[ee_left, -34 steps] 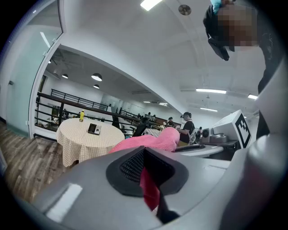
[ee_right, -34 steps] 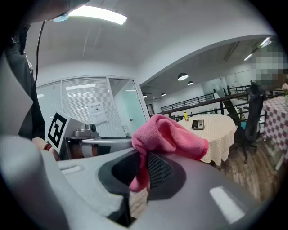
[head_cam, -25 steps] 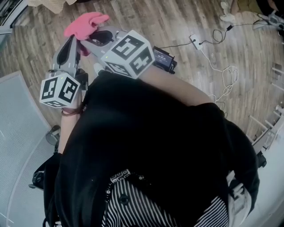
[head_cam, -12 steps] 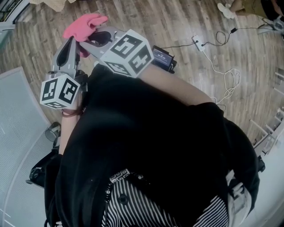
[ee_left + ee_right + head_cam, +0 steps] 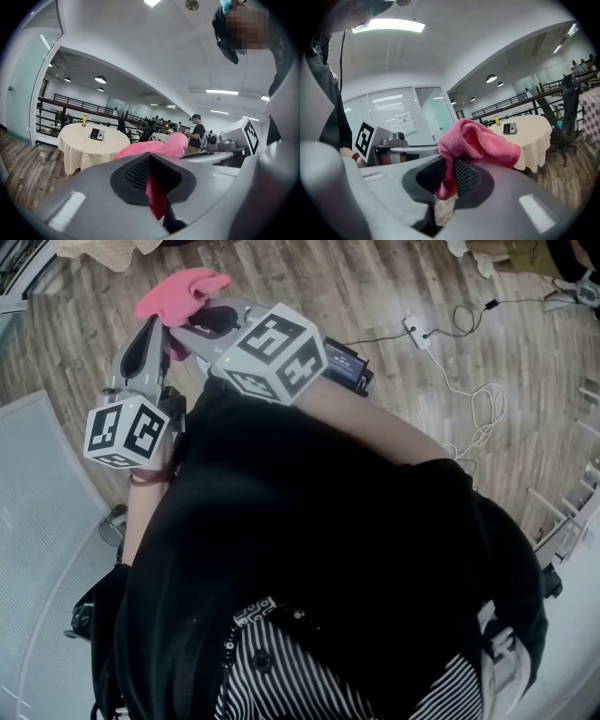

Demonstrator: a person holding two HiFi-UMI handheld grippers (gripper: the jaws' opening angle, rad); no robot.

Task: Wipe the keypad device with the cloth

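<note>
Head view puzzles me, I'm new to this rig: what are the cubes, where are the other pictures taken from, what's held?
No robot: a person holds two hand grippers; the marker cubes are part of them. The head view looks down past a black top to the wooden floor. The other cameras ride on the left gripper and right gripper, looking along their jaws. Both are shut on one pink cloth. Far off, a round table carries the keypad device and a yellow bottle.
</note>
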